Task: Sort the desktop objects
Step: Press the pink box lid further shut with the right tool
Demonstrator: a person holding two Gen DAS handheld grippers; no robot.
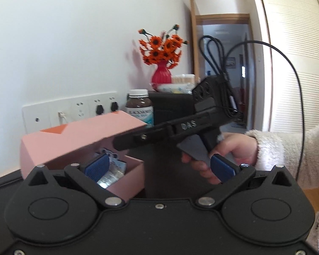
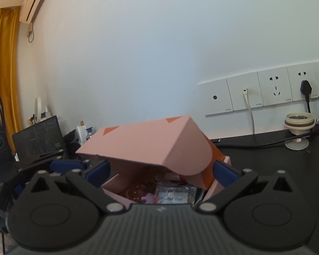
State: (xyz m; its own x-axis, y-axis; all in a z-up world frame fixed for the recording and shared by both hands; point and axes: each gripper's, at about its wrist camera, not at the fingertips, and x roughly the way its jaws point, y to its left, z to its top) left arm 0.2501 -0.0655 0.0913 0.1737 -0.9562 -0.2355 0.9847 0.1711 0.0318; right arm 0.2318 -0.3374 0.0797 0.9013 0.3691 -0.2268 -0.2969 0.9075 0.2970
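Observation:
A pink cardboard box (image 1: 127, 178) stands on the black desk with its hinged lid (image 1: 78, 140) tilted half open. Silver packets (image 2: 174, 193) and a small pink item (image 2: 147, 197) lie inside. My left gripper (image 1: 159, 166) is open just in front of the box, and its left pad (image 1: 97, 165) is over the box's open mouth. My right gripper (image 2: 160, 173) is open too, its blue pads on either side of the lid's (image 2: 155, 146) front edge. In the left wrist view a hand (image 1: 234, 150) holds the right tool's black body (image 1: 180, 127), which reaches to the lid.
A brown supplement bottle (image 1: 140, 106), a black box (image 1: 172, 106) and a red vase of orange flowers (image 1: 161, 74) stand behind the pink box. Wall sockets (image 2: 265, 91) with plugged cables run along the back. A white cup-shaped thing (image 2: 298, 123) sits at the right, a laptop (image 2: 40, 136) at the left.

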